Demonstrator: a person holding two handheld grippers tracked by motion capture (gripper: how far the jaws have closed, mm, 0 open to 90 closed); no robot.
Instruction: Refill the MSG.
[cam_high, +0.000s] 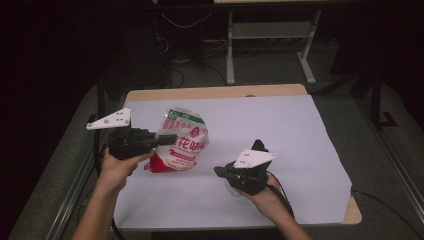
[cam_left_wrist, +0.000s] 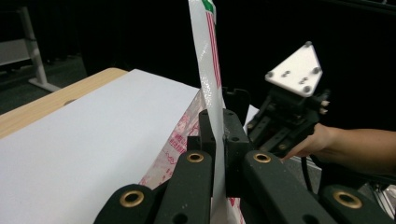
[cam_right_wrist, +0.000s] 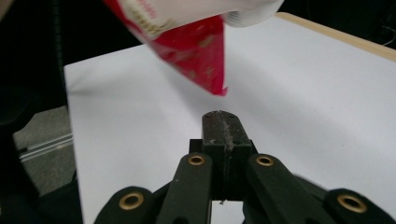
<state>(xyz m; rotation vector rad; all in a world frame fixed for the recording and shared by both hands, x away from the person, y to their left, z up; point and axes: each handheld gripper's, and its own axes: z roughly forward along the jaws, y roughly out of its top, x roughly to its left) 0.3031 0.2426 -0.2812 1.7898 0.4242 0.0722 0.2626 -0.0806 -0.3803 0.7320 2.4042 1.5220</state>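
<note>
Jaws of the left gripper (cam_left_wrist: 215, 140) are pinching the thin edge of a red-and-white snack bag (cam_left_wrist: 208, 79), and that edge is running straight up between them in the left gripper view. In the high view the left gripper (cam_high: 167, 140) is gripping the bag's (cam_high: 181, 142) left side; the bag is standing with its long axis roughly upright, leaning slightly, its green-trimmed top pointing away from the person and its red bottom end hanging just above the white-covered tabletop (cam_high: 260, 125). Jaws of the right gripper (cam_right_wrist: 223, 128) are pressed together with nothing between them. Ahead of and above those jaws, the bag's red lower corner (cam_right_wrist: 205, 60) is pointing down toward the tabletop (cam_right_wrist: 303, 93), apart from the tips. In the high view the right gripper (cam_high: 220, 171) is sitting just to the right of the bag, near it but not touching.
</note>
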